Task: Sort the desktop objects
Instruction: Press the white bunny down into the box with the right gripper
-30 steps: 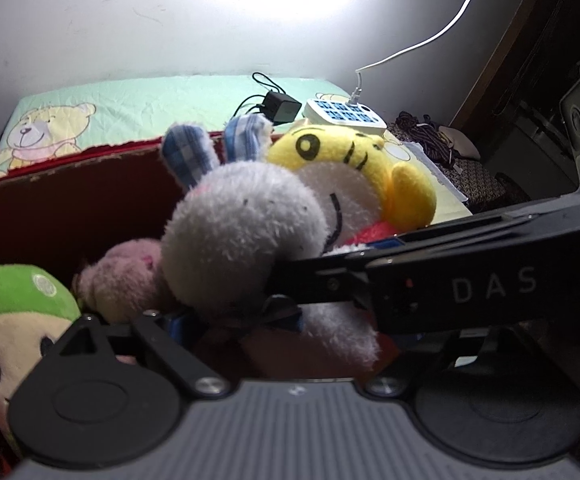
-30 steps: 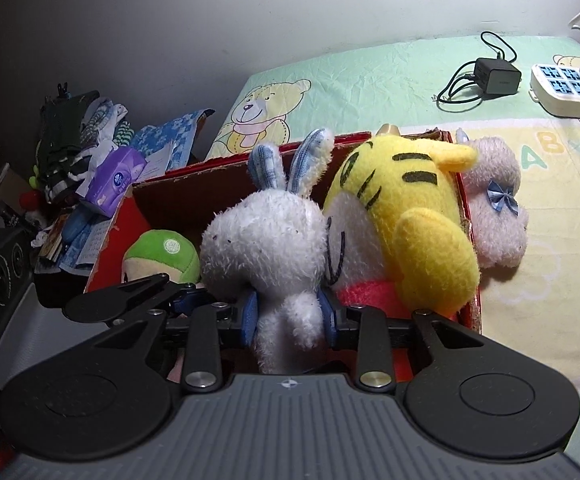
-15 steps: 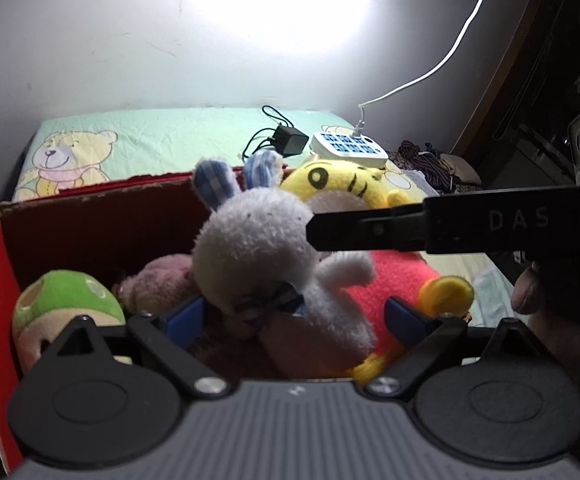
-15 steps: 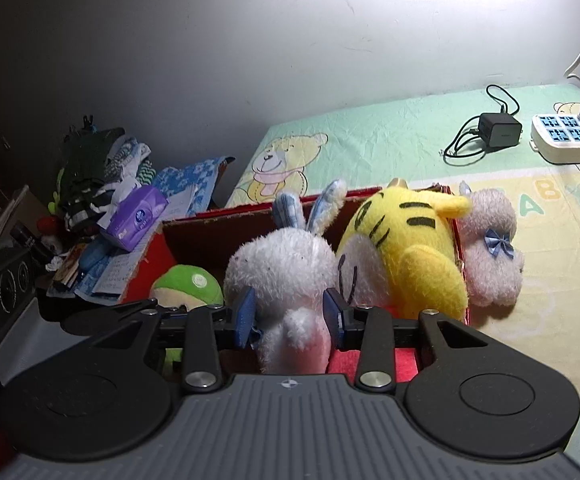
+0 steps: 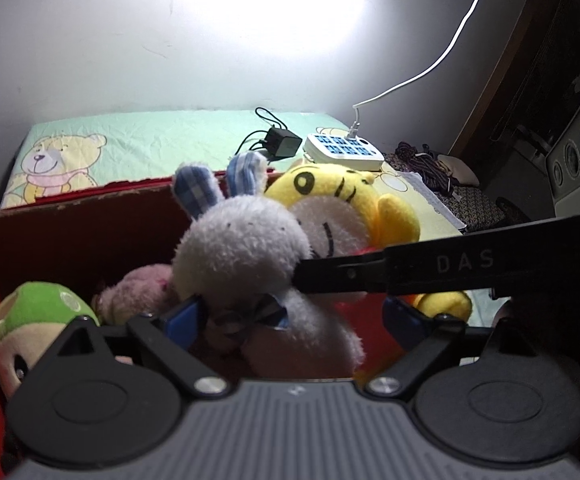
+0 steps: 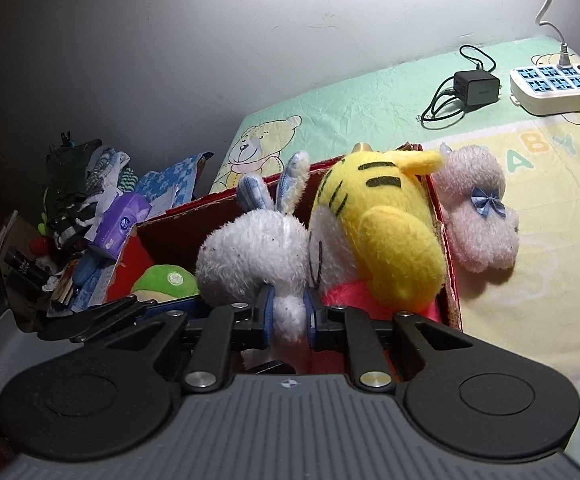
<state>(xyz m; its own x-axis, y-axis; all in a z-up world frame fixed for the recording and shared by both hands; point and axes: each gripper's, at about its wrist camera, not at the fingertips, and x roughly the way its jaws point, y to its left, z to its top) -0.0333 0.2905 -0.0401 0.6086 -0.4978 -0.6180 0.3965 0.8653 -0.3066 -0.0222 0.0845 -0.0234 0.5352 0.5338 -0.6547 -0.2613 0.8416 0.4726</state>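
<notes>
The right tool (image 6: 288,316) pinches the white plush rabbit (image 6: 253,256) by a lower limb inside the red cardboard box (image 6: 448,280), beside the yellow tiger plush (image 6: 386,232). The left tool (image 5: 294,320) stands spread wide around the rabbit's body, its pads not pressing. A pink plush (image 6: 478,216) lies on the bed just outside the box.

A: We've got hard glare blown out on the wall (image 5: 273,12) top-center, left wrist view. Room's dim otherwise.

B: Agreed. We see the right view darker, wall fading to shadow on the left. Fisheye bends the edges, corners vignette black. Red box (image 5: 69,236) interior is murky; focus is acceptable.
</notes>
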